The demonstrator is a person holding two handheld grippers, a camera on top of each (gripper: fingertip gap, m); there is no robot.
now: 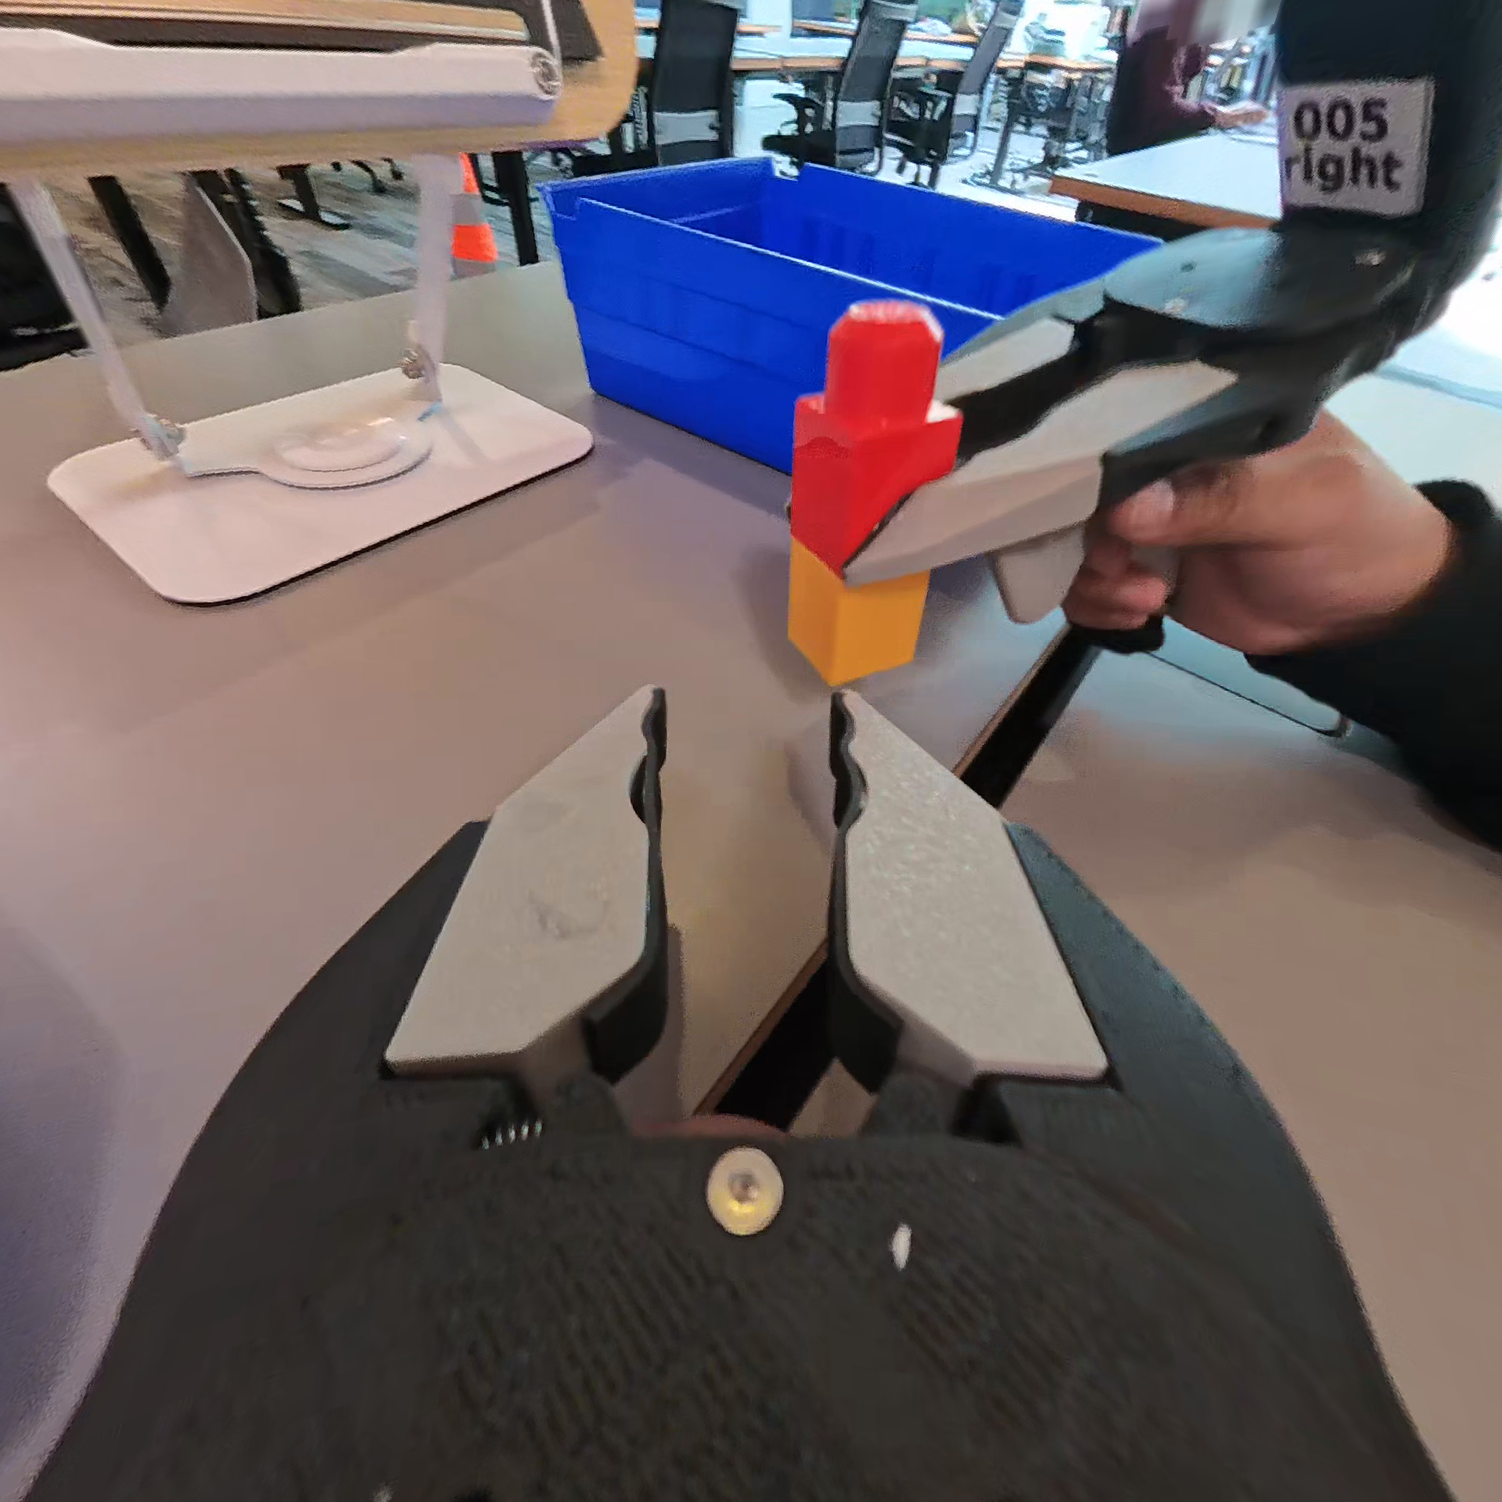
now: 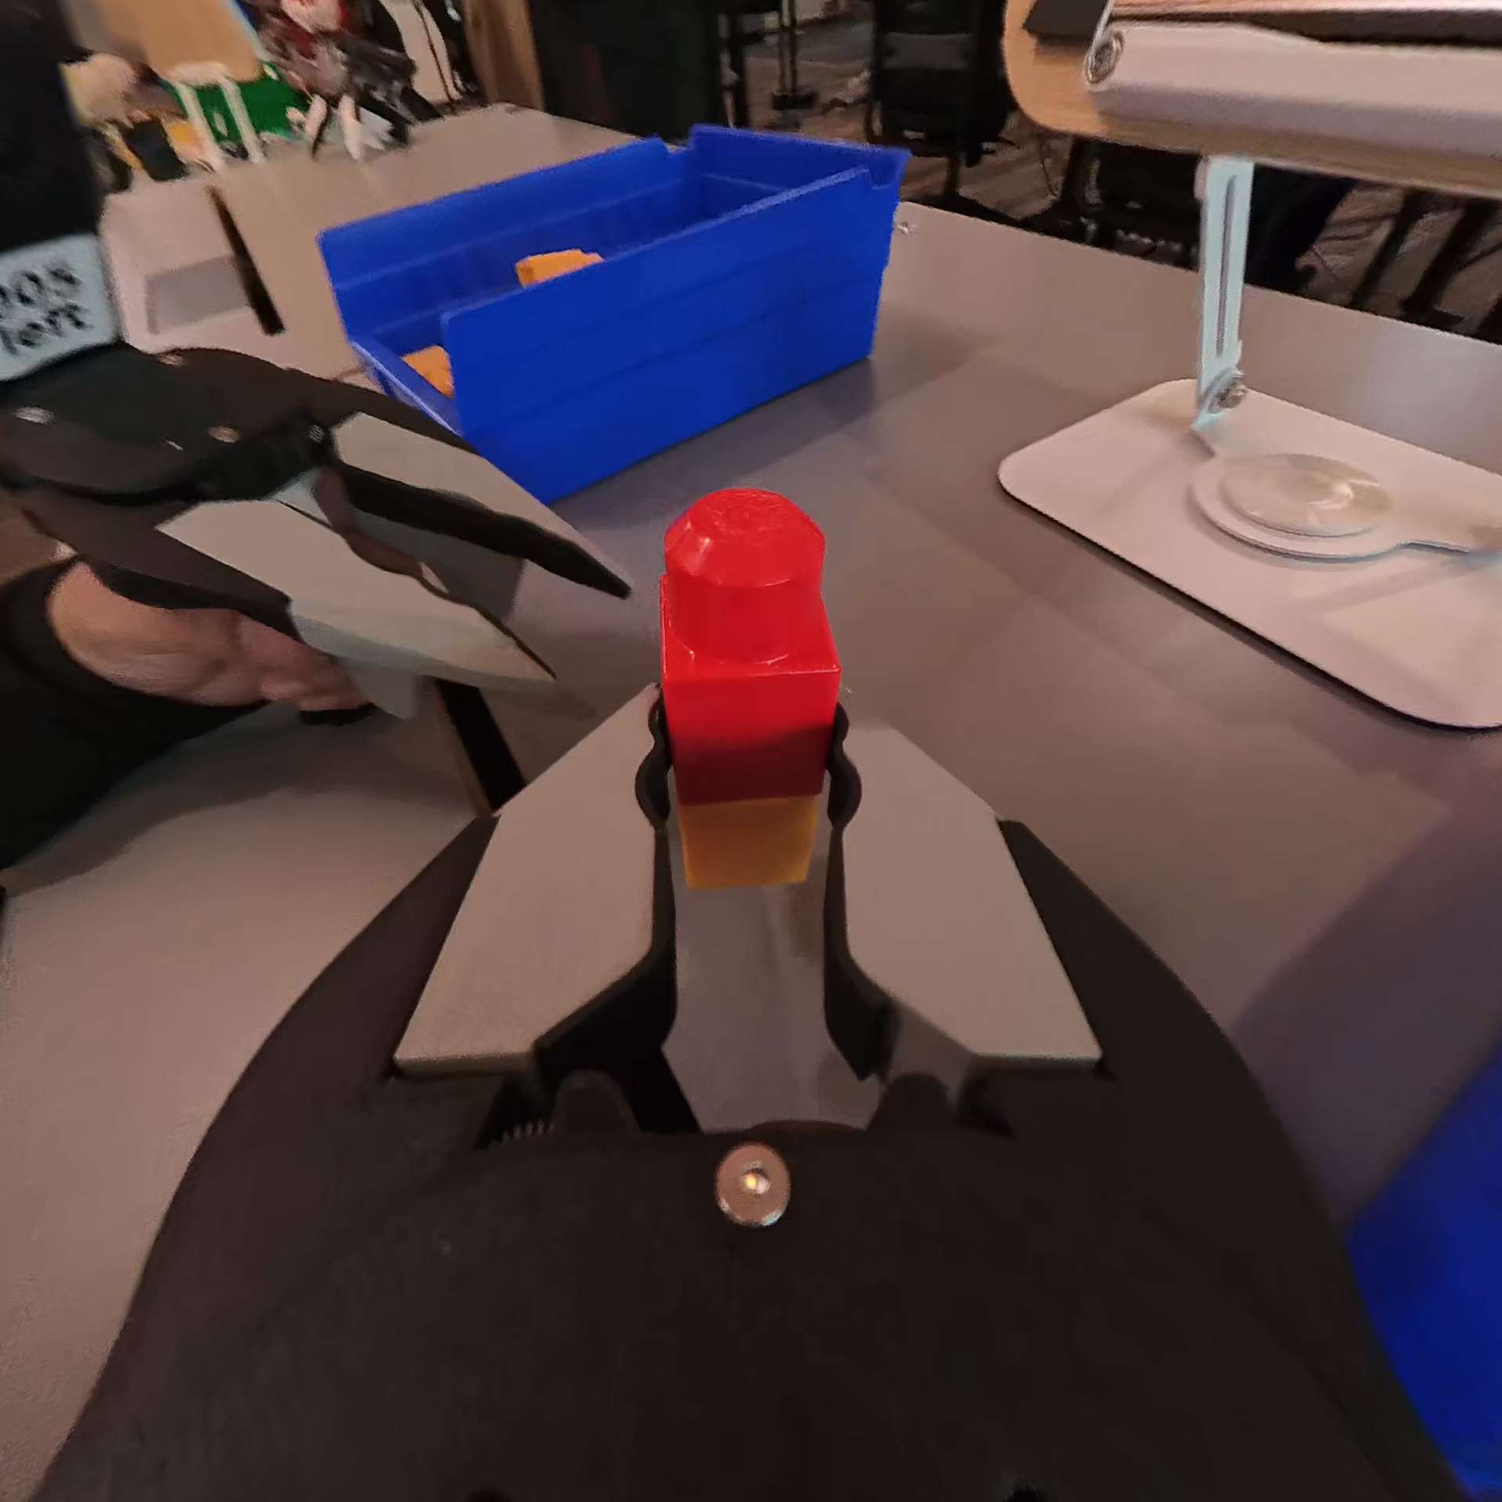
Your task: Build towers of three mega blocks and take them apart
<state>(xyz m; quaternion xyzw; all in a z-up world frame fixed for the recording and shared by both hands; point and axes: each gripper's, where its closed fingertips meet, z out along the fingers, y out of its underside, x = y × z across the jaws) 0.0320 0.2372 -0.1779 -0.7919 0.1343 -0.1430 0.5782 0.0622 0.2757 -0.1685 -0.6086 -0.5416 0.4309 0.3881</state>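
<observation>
Tongs on the right point(image 2: 748, 744) clamp the red block point(image 2: 752, 650), which sits on an orange block point(image 2: 746, 841), a two-block stack. Whether its base touches the grey counter point(image 2: 1057, 731) I cannot tell. The stack is near the counter's front edge point(image 1: 1008, 715), where the surface drops to the floor. Left tongs point(image 1: 748, 707) are apart and empty, just short of the stack's base. Behind the stack lies open counter, then a blue bin point(image 2: 650, 358) holding more orange blocks point(image 2: 557, 266). A white stand base point(image 1: 317, 479) rests well apart to the side, bare counter between.
</observation>
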